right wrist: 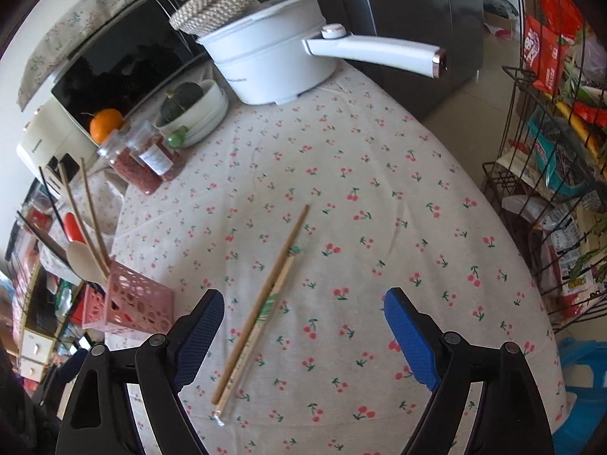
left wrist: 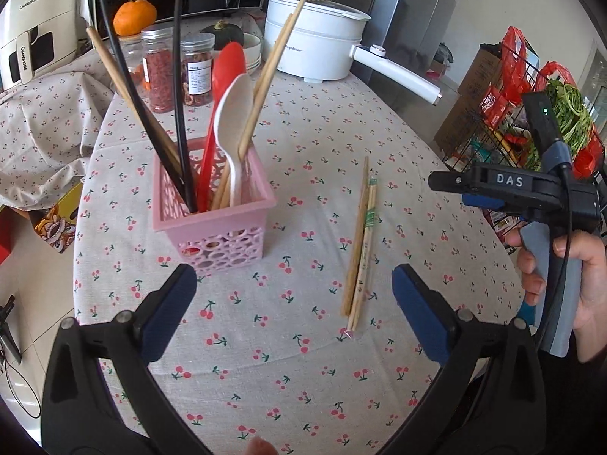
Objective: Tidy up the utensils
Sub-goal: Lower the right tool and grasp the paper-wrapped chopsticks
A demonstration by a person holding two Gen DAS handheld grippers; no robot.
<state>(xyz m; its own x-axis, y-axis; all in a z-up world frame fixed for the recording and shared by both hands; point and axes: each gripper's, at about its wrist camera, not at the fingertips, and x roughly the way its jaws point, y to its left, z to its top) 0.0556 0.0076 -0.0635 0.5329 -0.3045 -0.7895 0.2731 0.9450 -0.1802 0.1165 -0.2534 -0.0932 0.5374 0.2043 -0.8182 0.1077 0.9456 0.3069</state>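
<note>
While both tools hang over the worktop, seen as follows.

Left wrist view only: right tool's black body marked DAS [left wrist: 508, 185] with a hand [left wrist: 569, 276] around its grey grip, at the right edge; red plastic spoon [left wrist: 224, 87] and black chopsticks [left wrist: 178, 87] standing clear above the holder.
Right wrist view only: long white handle of the pot in full; holder pushed to the lower left edge, partly behind the left finger.
Surroundings: white electric pot with long handle [right wrist: 273, 64] at the far end of the worktop, woven basket [right wrist: 220, 0] behind it; two clear jars of red dried goods [left wrist: 159, 72]; orange fruit [left wrist: 134, 17]; dark green squash in a white bowl [right wrist: 182, 100]; wire rack with packets and greens [right wrist: 550, 144] off to the right.
In the way: nothing lying between either tool and the loose chopsticks.
Worktop: cream cloth with cherry print [right wrist: 360, 189].
Holder: pink perforated plastic basket [left wrist: 216, 223], upright, holding the spoons, a cream plastic spoon [left wrist: 237, 113], and bamboo and black chopsticks.
Task's thing: pair of bamboo chopsticks, one in a clear wrapper [right wrist: 261, 311], flat on the cloth, to the right of the holder, apart from it.
Left tool [left wrist: 294, 311]: fingers spread wide, gripping nothing; chopsticks' near ends between the pads, nearer the right pad, untouched; holder just beyond the left pad.
Right tool [right wrist: 303, 333]: fingers spread wide, gripping nothing; chopsticks between the pads, close to the left one, untouched.
</note>
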